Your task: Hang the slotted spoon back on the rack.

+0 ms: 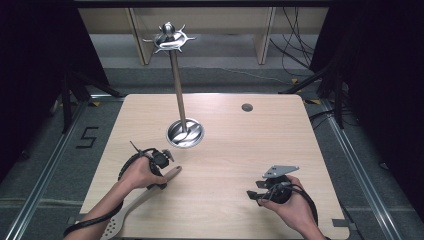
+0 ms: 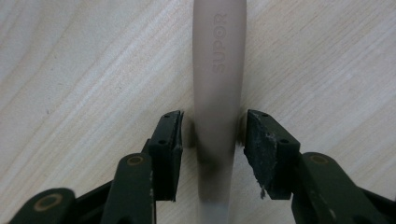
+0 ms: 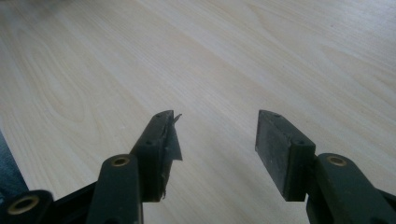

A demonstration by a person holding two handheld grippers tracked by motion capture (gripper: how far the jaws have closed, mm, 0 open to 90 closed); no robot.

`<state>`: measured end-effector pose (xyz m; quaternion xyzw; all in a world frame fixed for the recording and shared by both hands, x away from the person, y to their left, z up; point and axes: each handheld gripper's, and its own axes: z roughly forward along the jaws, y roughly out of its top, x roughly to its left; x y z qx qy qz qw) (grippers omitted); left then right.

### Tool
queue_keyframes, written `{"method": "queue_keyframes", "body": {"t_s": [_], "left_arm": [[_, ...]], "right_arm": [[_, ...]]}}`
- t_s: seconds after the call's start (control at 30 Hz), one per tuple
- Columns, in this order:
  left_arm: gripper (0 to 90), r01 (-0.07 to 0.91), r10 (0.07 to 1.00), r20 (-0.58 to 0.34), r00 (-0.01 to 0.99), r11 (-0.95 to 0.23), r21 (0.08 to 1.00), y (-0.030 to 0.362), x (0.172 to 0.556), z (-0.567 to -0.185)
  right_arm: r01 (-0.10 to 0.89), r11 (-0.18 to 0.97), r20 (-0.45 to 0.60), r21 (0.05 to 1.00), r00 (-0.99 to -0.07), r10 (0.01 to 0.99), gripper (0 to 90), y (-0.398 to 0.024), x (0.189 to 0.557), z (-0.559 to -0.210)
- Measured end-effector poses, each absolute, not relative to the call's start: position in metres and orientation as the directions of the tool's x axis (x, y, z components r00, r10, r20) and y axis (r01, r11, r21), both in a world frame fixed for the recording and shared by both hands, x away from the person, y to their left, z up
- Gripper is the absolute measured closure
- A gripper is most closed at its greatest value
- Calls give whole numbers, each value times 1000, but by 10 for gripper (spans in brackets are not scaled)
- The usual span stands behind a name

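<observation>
A beige slotted spatula (image 1: 137,201) lies flat on the wooden table (image 1: 240,150), its head toward the near left corner. My left gripper (image 1: 161,175) points down over the handle's far end. In the left gripper view the handle (image 2: 218,56), stamped SUPOR, runs up between the jaws of my left gripper (image 2: 214,126). A narrow gap shows on each side of it, so the pads are not pressing and the gripper is open. My right gripper (image 1: 254,192) rests low at the near right, and its jaws (image 3: 215,126) stand open over bare wood.
A metal stand with a round base (image 1: 185,134), a tall pole and hooked arms at the top (image 1: 169,37) rises at the table's middle back. A small grey cable hole (image 1: 247,107) sits at the far right. Dark floor and rails surround the table.
</observation>
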<state>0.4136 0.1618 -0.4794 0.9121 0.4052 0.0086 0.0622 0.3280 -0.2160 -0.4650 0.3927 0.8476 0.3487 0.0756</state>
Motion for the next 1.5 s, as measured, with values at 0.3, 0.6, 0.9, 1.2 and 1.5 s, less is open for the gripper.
{"method": "queue_keyframes", "body": {"t_s": [0.3, 0.6, 0.9, 1.2, 1.5], "left_arm": [[627, 723, 725, -27, 689, -683, 105, 165, 415, -480], [702, 726, 728, -31, 685, -677, 119, 163, 412, -480], [708, 697, 702, -31, 712, -700, 157, 167, 406, -476], [709, 664, 688, -9, 726, -696, 273, 182, 394, -453], [709, 641, 731, -5, 682, -595, 486, 204, 373, -431]], "right_arm": [[613, 449, 145, 650, -680, 719, 479, -216, 328, -465], [615, 448, 149, 649, -680, 718, 479, -216, 328, -465], [616, 448, 151, 648, -680, 717, 478, -216, 327, -465], [617, 448, 151, 647, -680, 717, 478, -216, 327, -465], [614, 450, 149, 649, -682, 716, 478, -216, 328, -465]]}}
